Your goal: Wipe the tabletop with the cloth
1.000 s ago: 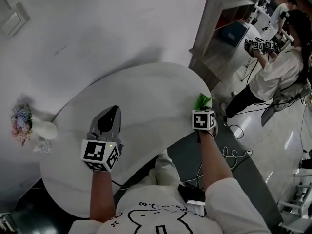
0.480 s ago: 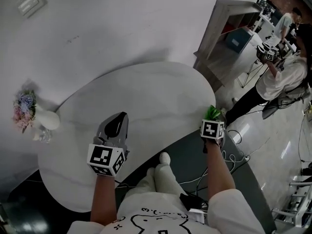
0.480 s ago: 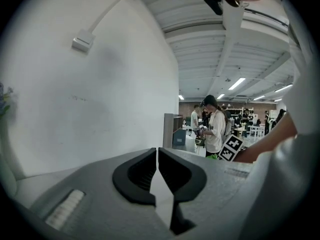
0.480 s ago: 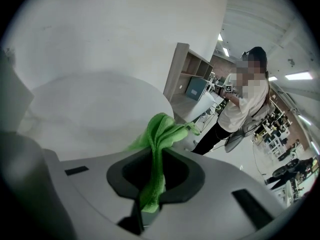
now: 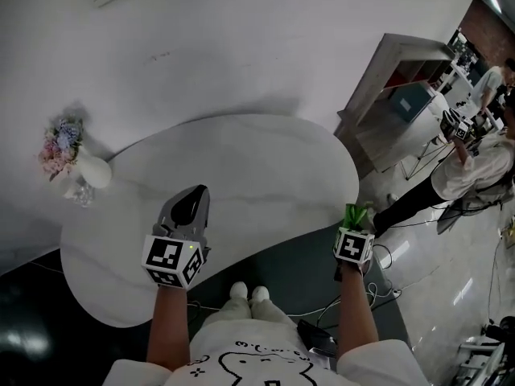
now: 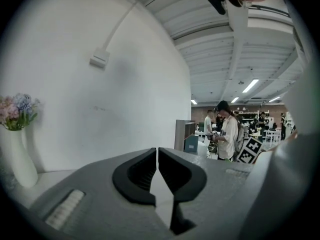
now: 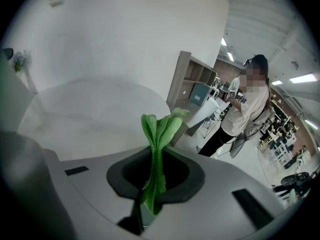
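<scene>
Now right gripper (image 7: 155, 158) fingers clamp the cloth (image 7: 160, 126), left gripper (image 6: 157, 156) fingers sit together — flowers (image 5: 60, 143) in the vase (image 5: 92, 171).

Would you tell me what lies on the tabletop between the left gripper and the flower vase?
Nothing: in the head view, only bare white tabletop separates the left gripper from the flower vase.

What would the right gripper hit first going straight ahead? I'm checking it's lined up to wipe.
Probably the right end of the table, just ahead of the right gripper and its green cloth. Depth is unclear; it might slip past toward the grey cabinet.
</scene>
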`<action>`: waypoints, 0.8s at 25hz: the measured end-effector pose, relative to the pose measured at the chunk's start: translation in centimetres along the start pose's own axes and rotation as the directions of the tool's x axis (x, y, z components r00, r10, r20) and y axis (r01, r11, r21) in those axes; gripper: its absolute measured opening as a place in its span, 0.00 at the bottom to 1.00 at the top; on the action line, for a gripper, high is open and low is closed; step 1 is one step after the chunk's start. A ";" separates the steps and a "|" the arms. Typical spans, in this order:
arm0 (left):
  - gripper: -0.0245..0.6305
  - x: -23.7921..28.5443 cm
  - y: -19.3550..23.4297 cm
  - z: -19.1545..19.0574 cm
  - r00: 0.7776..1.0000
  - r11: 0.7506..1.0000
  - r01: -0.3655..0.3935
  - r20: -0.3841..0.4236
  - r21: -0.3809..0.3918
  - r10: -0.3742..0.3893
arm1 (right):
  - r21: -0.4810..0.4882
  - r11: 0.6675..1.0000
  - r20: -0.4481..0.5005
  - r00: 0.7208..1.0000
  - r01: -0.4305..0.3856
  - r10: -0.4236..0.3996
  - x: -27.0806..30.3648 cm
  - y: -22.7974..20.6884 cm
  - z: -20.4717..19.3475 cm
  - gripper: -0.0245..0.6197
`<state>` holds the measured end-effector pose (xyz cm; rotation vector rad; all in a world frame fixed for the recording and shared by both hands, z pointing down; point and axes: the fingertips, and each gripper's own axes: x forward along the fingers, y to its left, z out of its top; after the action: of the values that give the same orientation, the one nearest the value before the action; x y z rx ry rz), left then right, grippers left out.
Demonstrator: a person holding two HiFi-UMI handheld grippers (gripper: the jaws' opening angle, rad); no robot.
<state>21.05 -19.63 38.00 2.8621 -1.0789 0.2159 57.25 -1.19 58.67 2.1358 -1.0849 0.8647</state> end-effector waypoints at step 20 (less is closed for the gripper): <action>0.07 -8.7 1.0 0.8 0.973 0.973 -0.231 0.011 0.020 0.231 | -0.101 0.953 0.234 0.924 -0.287 0.303 -6.4 9.8 5.4 0.10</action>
<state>13.98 -14.85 35.84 2.7527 -1.4201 0.2294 47.54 -7.07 52.45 2.0962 -1.5731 0.6925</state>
